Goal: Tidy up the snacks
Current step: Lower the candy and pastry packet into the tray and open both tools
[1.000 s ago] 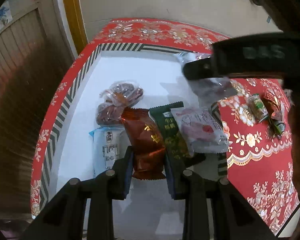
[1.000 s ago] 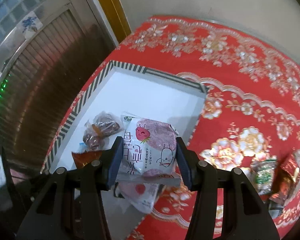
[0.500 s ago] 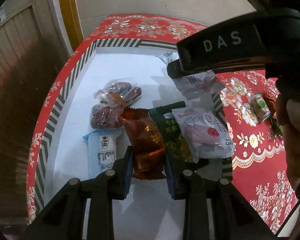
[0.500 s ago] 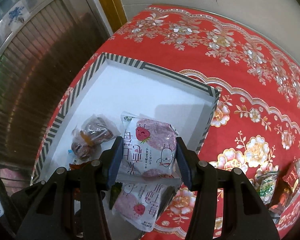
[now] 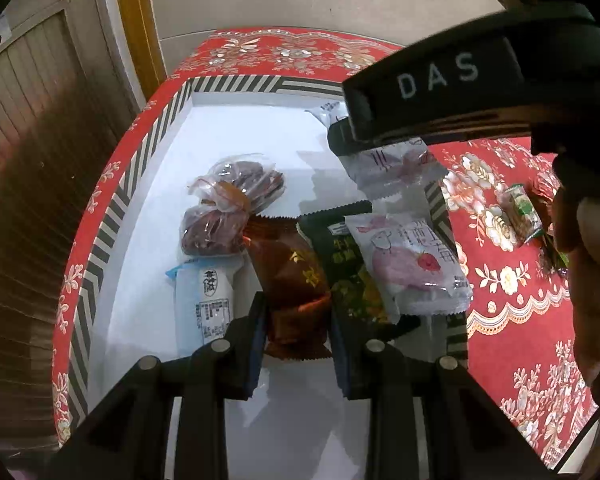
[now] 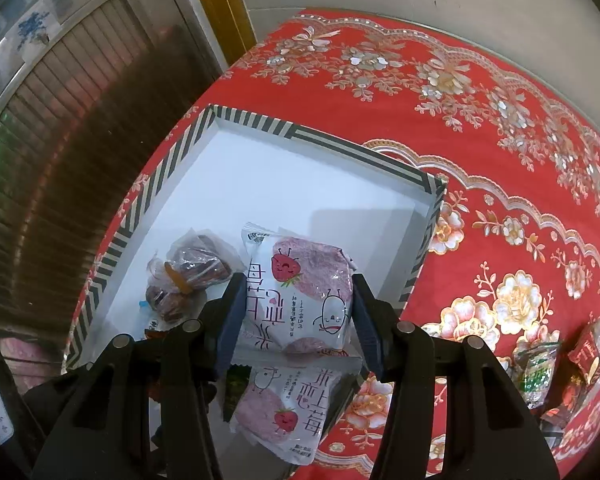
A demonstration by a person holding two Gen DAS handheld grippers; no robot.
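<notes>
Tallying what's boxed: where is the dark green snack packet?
In the left wrist view the dark green packet lies inside the striped box, between the red-brown packet and the strawberry packet.

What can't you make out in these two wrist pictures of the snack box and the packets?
- Held strawberry packet, left wrist view: its upper part is hidden behind the right gripper's black body.
- Dark green packet, left wrist view: half covered by the pink strawberry packet lying on it.
- Loose snacks on the red cloth, right wrist view: small, at the warped edge, labels unreadable.
- Box near corner, both views: hidden by the jaws.
</notes>
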